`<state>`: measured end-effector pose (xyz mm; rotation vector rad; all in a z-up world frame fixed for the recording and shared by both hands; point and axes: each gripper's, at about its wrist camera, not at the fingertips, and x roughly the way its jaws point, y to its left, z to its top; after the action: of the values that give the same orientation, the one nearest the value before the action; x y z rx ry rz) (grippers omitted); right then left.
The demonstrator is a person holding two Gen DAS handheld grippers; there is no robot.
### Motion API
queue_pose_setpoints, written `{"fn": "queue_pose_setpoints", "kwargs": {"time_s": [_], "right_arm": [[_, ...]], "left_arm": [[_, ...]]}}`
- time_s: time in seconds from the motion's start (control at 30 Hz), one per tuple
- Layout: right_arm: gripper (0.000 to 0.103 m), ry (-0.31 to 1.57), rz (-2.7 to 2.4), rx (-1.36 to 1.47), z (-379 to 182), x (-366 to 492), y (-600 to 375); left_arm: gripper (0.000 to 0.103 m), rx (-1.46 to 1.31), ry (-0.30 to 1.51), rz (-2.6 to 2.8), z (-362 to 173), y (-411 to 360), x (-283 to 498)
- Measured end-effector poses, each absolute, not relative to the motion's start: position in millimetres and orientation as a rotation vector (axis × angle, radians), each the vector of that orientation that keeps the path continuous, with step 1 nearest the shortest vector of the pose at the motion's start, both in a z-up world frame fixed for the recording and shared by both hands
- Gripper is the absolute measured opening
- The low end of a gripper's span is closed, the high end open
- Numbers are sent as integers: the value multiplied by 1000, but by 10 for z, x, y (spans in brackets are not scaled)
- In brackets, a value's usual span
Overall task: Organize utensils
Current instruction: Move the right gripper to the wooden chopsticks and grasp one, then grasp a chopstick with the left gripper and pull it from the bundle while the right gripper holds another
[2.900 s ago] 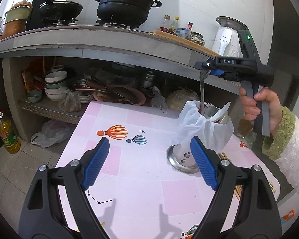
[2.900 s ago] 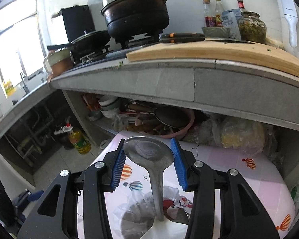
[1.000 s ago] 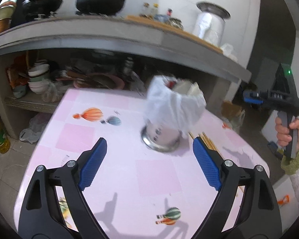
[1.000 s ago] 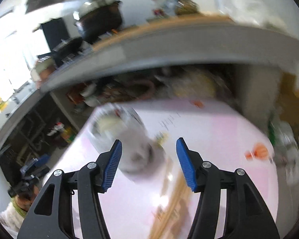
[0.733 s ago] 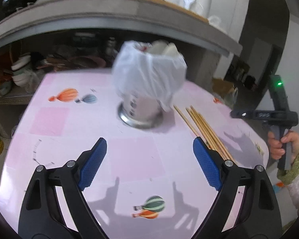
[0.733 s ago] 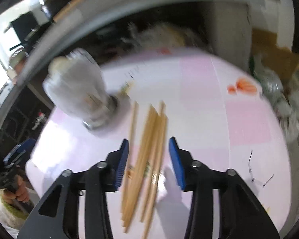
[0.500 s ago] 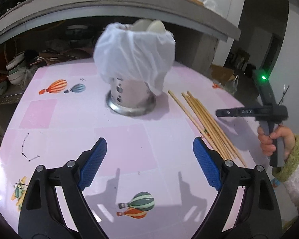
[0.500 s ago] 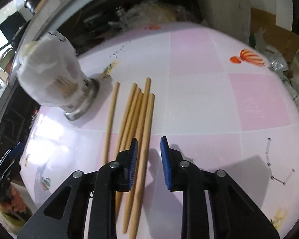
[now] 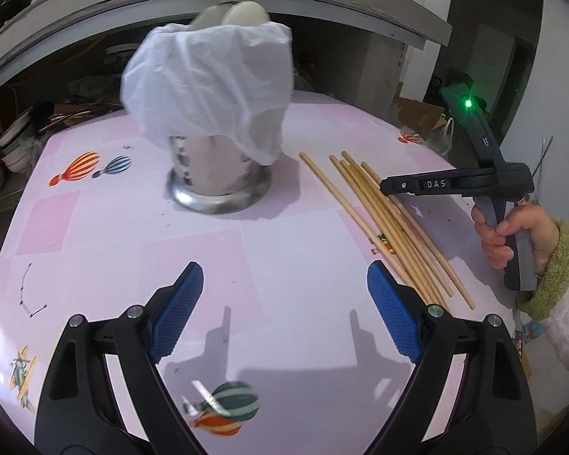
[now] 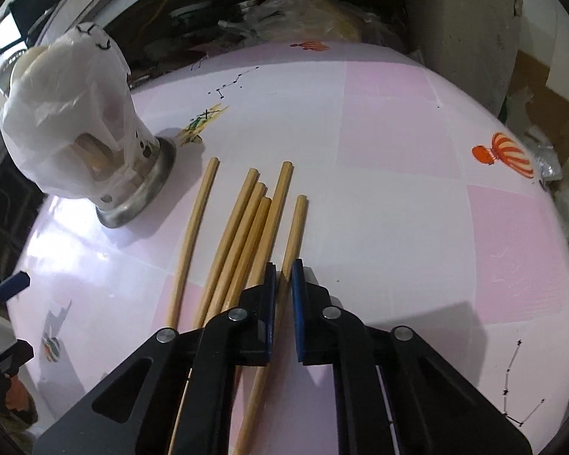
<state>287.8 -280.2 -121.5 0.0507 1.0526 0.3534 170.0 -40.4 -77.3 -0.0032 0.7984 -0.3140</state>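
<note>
The right gripper (image 10: 282,276) has its blue ribbed pads nearly together, having just been closing, with one wooden chopstick (image 10: 293,235) running between them; looks like it's pinched, though I can't be sure the pads are actually pressing on it from this angle. That stick is the outermost of a loose fan of plain round chopsticks (image 9: 383,220) lying flat on the table (image 9: 292,250), which is glossy pink check with hot-air balloon and constellation prints. The side of the right gripper reads "DAS" in white, with a green light glowing on its top. The left gripper (image 9: 282,303) hovers over bare table with jaws spread wide, nothing in them. Just beside the chopstick tips stands the utensil holder (image 9: 216,174), perforated shiny steel with a flared base, draped in a crinkly white plastic bag (image 9: 208,79).
</note>
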Motion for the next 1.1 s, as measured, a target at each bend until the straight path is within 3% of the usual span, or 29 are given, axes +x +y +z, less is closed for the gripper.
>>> {"fn": "queue_pose_setpoints", "kwargs": {"time_s": [0.17,0.27,0.43,0.63,0.77,0.9,1.1], "right_arm": [[7,1046,318,109,-1228,2751,-2979],[7,1035,308,155,-1242,2640,-3103],[7,1017,305,194,-1275,2559,-3181],[7,1008,308,226,-1290,2546,-3211],[7,1004,315,237,-1297,2536,-3222],[7,1000,314,244,-1298,2526,-3221],[7,997,310,260,-1304,2518,-3226]], "left_arm": [[79,29,794,-381,-823,-738,1867],[70,35,819,-424,-889,-987,2002],[46,72,885,-424,-1050,-1328,2233],[29,114,944,-368,-1190,-1470,2384],[24,158,944,-344,-1207,-1523,2387],[11,165,948,-306,-1199,-1497,2361],[8,182,973,-284,-1171,-1400,2238]]}}
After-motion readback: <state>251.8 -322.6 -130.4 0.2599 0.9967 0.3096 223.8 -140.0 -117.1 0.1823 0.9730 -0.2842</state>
